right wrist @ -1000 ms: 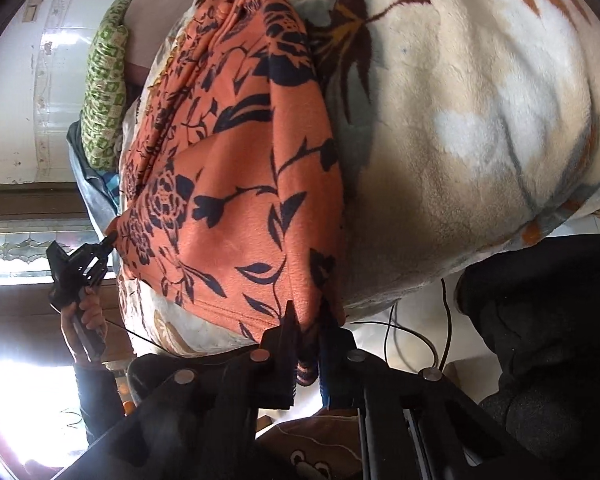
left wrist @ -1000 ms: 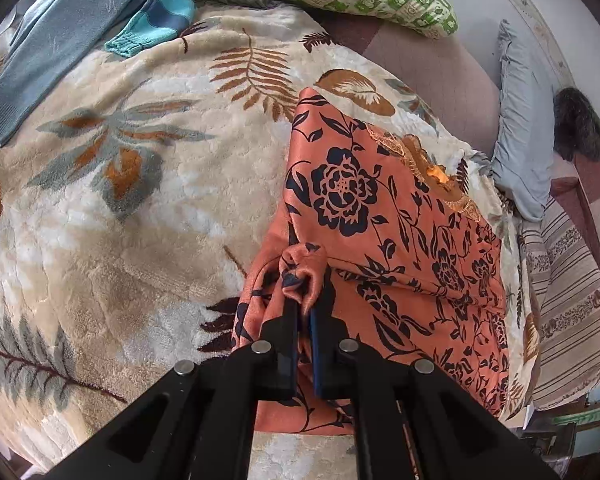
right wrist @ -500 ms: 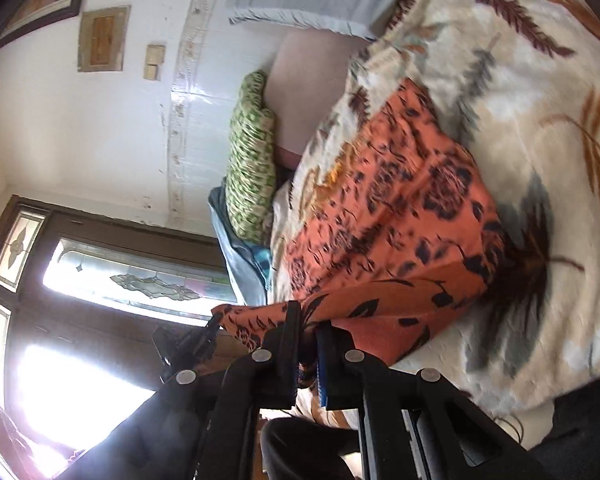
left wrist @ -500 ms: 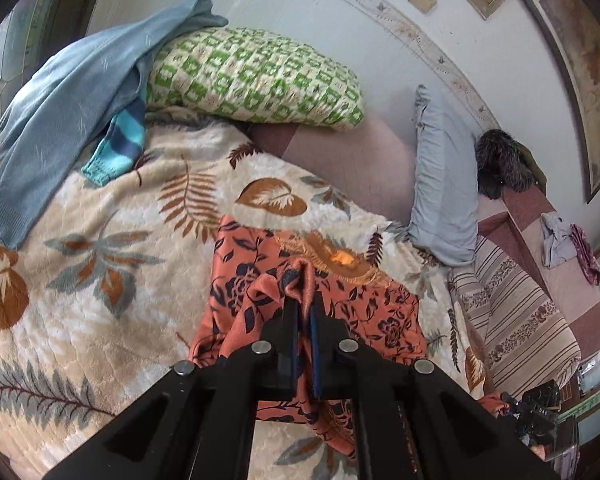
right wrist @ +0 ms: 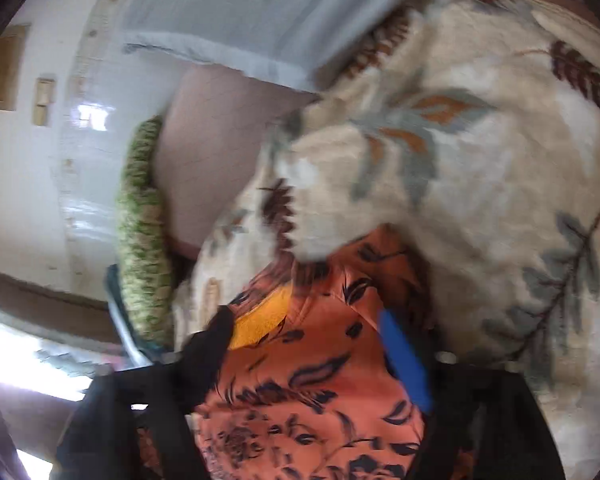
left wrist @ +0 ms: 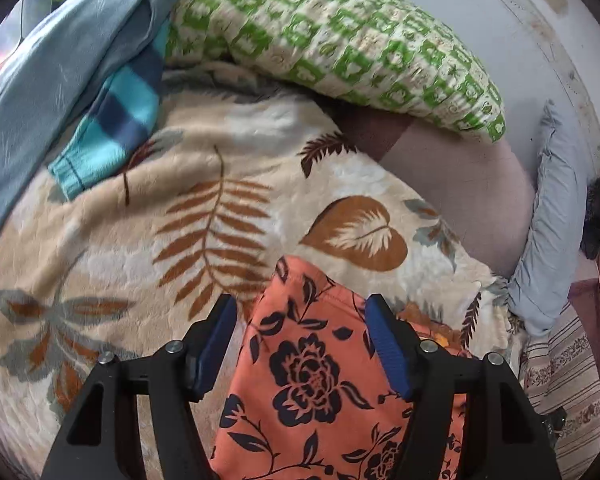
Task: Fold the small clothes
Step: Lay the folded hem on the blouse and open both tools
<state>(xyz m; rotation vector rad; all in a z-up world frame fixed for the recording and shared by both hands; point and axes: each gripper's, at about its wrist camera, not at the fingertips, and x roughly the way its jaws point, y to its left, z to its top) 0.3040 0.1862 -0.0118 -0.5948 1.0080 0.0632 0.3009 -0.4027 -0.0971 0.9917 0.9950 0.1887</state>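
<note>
Leaf-printed cream blanket (left wrist: 112,240) covers the bed, with the orange floral garment (left wrist: 320,392) lying on it. Both the left gripper (left wrist: 300,340) and right gripper (right wrist: 304,344) are opening, cloth between the jaws but unpinched. Only the left wrist view shows the striped teal sleeve (left wrist: 112,120); only the blurred right view shows a bright window (right wrist: 24,356).
</note>
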